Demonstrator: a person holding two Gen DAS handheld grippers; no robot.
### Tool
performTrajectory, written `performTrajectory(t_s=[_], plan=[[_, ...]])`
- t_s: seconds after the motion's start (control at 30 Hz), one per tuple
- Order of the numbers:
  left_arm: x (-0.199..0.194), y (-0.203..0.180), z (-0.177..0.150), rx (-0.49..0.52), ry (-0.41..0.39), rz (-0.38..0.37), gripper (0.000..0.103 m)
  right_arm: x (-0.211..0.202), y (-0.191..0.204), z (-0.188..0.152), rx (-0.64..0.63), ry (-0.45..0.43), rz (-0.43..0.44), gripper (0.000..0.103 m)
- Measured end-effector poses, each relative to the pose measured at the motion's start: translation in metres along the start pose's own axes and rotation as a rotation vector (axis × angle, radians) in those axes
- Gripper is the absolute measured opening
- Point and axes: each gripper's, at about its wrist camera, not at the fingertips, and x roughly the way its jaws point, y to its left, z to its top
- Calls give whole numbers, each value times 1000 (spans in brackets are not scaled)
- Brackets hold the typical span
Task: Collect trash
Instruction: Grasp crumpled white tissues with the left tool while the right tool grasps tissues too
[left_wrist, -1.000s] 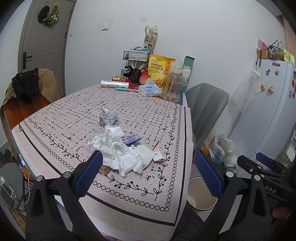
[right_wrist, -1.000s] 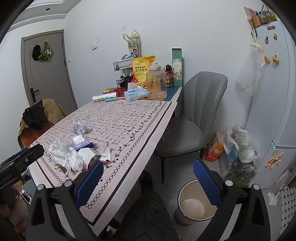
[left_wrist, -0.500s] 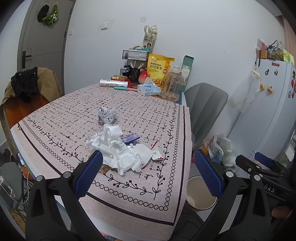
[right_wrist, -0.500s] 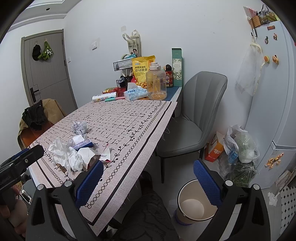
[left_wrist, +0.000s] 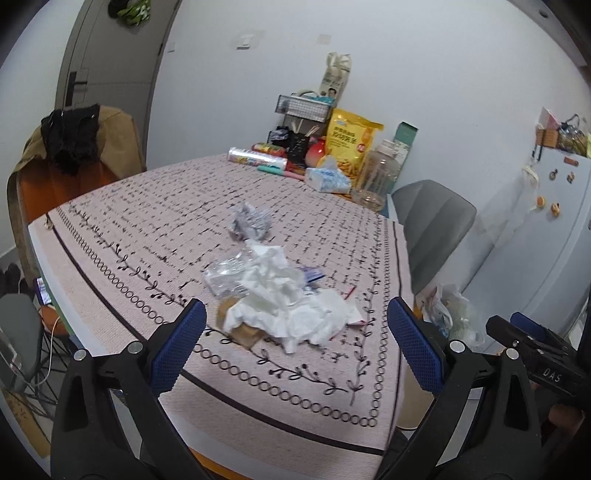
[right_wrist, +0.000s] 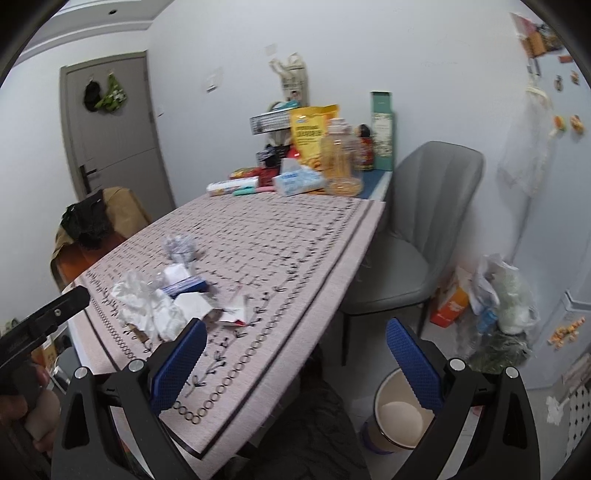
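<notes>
A home dining room is shown; a table (left_wrist: 122, 236) covered by a patterned cloth is seen beside a grey chair (right_wrist: 424, 221). A fridge (left_wrist: 546, 236) with magnets and a door (right_wrist: 110, 125) are also seen; snack bags (left_wrist: 351, 144) are kept by the wall.

Crumpled paper tissues (left_wrist: 280, 295), woven tablecloth (left_wrist: 147, 229)

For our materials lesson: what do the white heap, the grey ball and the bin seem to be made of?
White heap: soft tissue paper, matte and creased, likely with clear plastic wrap at its left.
Grey ball: crumpled, perhaps foil or printed paper; too blurred to say.
Bin: smooth, probably plastic.
</notes>
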Motion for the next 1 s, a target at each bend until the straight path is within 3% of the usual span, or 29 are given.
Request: performTrajectory(t_s=[0.27, 0.43, 0.57, 0.67, 0.73, 0.77, 0.8, 0.87, 1.0], plan=[[29, 33, -3, -56, 60, 32, 89, 42, 28, 2, -26, 67, 118, 90], [53, 34, 2, -50, 84, 30, 85, 68, 35, -3, -18, 147, 179, 77], [71, 31, 7, -48, 103, 16, 78, 86, 36, -7, -6, 191, 199, 73], [84, 31, 12, -52, 121, 2, 65, 95, 37, -8, 2, 207, 212, 72], [91, 33, 14, -68, 137, -21, 42, 100, 39, -7, 0, 215, 217, 72], [91, 35, 15, -77, 138, -31, 21, 103, 40, -7, 0, 222, 220, 72], [91, 38, 16, -97, 129, -49, 14, 105, 40, -7, 0, 227, 222, 72], [87, 41, 20, -109, 102, -60, 6, 110, 42, -7, 0, 233, 229, 72], [73, 45, 34, -109, 38, -69, 5, 117, 47, -5, 0, 241, 248, 72]])
